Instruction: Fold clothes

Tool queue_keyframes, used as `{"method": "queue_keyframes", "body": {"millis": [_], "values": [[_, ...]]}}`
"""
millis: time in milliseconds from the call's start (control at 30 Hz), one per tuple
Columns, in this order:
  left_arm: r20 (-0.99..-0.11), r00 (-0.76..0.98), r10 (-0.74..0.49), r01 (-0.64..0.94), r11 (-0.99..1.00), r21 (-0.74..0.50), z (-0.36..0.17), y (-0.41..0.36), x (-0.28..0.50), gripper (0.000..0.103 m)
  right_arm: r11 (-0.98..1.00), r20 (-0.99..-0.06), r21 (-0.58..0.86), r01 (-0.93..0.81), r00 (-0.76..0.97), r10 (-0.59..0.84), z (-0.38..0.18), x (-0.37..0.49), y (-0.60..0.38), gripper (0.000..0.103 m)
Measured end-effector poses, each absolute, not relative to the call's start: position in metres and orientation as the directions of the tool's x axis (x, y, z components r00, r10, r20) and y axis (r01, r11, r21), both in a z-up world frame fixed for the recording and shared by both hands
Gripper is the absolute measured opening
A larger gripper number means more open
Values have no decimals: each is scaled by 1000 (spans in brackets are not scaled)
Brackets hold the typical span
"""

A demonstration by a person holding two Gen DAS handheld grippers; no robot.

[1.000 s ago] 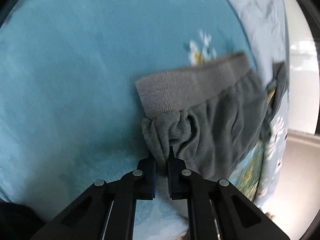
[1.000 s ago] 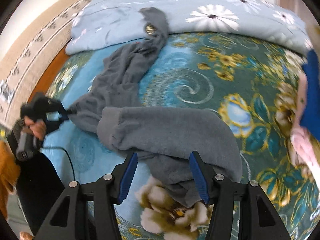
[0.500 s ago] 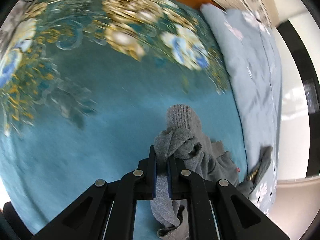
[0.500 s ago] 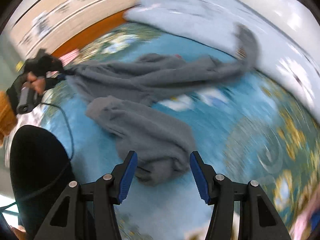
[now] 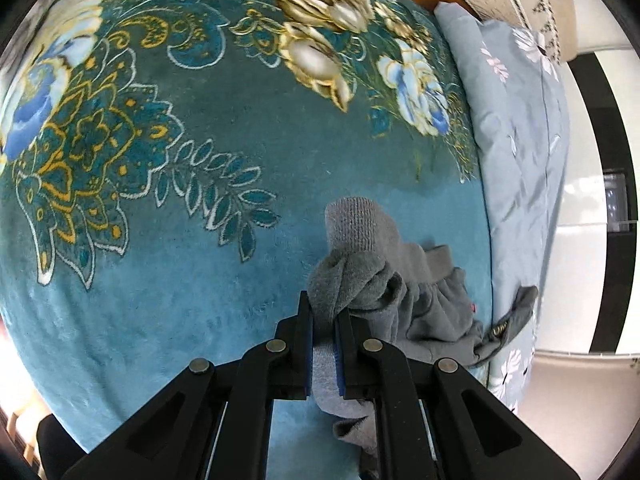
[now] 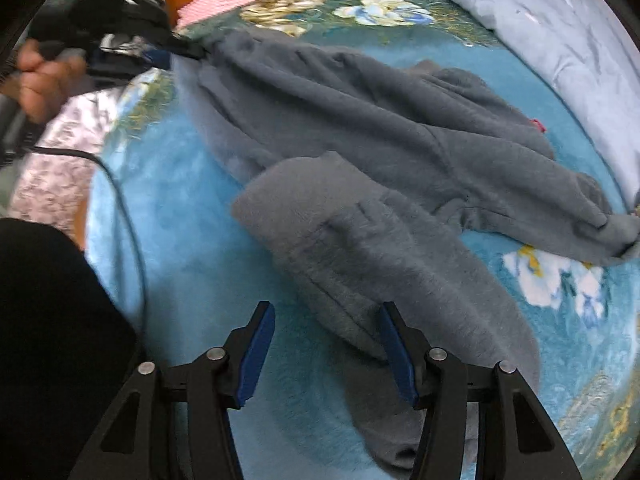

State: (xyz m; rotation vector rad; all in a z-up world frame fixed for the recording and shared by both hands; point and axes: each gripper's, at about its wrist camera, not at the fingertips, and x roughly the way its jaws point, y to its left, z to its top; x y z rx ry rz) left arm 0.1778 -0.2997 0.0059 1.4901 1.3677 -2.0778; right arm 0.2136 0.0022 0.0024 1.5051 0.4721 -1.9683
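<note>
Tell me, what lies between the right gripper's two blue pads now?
Mostly bare blue blanket; the grey trousers edge reaches the right-hand pad. The right wrist view shows it.

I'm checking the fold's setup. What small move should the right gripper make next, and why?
Probably lower the right gripper and close on the near leg of the grey trousers: its jaws, just closing, hold nothing yet, while the left gripper already pinches the other cuff.

No text, brand, number or sign can be read in either view. A small red tag (image 6: 538,125) sits on the grey garment (image 6: 360,128), far right in the right wrist view, too small to read.
</note>
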Motion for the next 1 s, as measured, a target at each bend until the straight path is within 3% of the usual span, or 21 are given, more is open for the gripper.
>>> {"method": "queue_keyframes", "body": {"millis": [33, 100, 367, 567, 767, 1000], "values": [[-838, -451, 306, 647, -534, -544, 7, -298, 176, 8, -764, -953, 82, 640, -175, -249, 3, 212, 6, 28], [-837, -455, 302, 650, -530, -545, 9, -295, 175, 8, -789, -951, 84, 609, -188, -246, 5, 208, 14, 8], [-848, -453, 274, 625, -580, -522, 14, -284, 167, 9, -898, -888, 219, 381, -303, -345, 73, 201, 89, 6], [-826, -468, 314, 577, -599, -555, 4, -294, 162, 9, -943, -842, 330, -41, -464, -274, 121, 209, 215, 5], [-792, -484, 372, 524, -602, -603, -14, -304, 160, 9, -797, -885, 328, -506, -461, -72, 108, 257, 336, 5], [-774, -478, 415, 458, -634, -623, -27, -309, 157, 9, -420, -956, 267, -867, -292, -4, 34, 344, 402, 0]]}}
